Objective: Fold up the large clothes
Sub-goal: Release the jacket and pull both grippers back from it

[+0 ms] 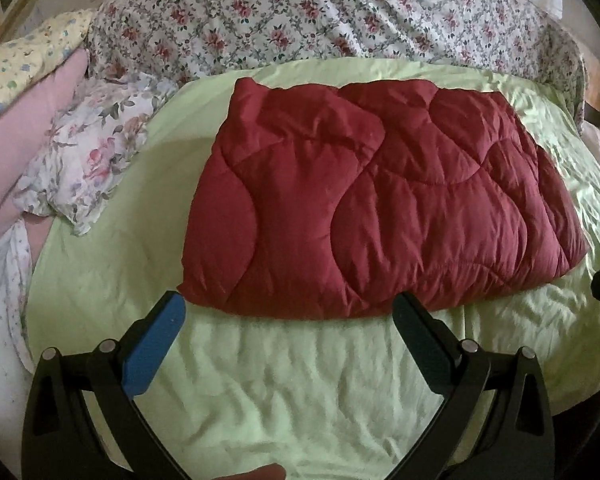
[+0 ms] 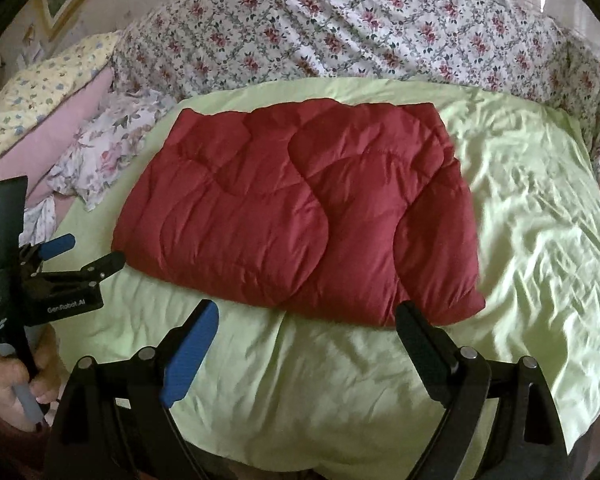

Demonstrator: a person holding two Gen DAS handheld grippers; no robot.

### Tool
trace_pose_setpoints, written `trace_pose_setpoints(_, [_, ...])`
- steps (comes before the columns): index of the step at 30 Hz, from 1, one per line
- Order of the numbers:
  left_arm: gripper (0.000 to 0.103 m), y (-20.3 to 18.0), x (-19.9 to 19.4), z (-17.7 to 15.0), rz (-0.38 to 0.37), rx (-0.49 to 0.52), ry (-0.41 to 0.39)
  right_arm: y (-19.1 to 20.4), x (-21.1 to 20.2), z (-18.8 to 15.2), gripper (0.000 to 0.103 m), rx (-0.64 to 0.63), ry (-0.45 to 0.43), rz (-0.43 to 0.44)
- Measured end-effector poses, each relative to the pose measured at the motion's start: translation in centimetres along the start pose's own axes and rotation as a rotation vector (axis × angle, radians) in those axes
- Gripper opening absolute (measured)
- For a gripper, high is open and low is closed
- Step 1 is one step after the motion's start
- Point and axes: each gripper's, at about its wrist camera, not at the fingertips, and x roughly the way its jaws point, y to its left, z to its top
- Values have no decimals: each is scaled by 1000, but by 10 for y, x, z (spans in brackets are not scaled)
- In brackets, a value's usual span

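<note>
A dark red quilted garment (image 1: 360, 200) lies folded into a thick rectangle on the light green sheet (image 1: 280, 380); it also shows in the right wrist view (image 2: 300, 208). My left gripper (image 1: 290, 312) is open and empty, its fingertips just short of the garment's near edge, toward its left end. My right gripper (image 2: 306, 322) is open and empty, just short of the near edge toward the right corner. The left gripper also shows at the far left of the right wrist view (image 2: 88, 250), open, held by a hand.
A floral bedspread (image 1: 300, 20) covers the far side of the bed. A floral pillow (image 1: 96, 144), a pink cushion (image 1: 24, 128) and a yellow patterned pillow (image 1: 24, 60) are piled at the left. The green sheet (image 2: 540, 220) lies wrinkled right of the garment.
</note>
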Motion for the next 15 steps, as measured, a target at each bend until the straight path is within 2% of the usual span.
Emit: trace_pose_setpoints(15, [103,-6,24,12,2,-11,18,4,37,12,91,-5,41,-2])
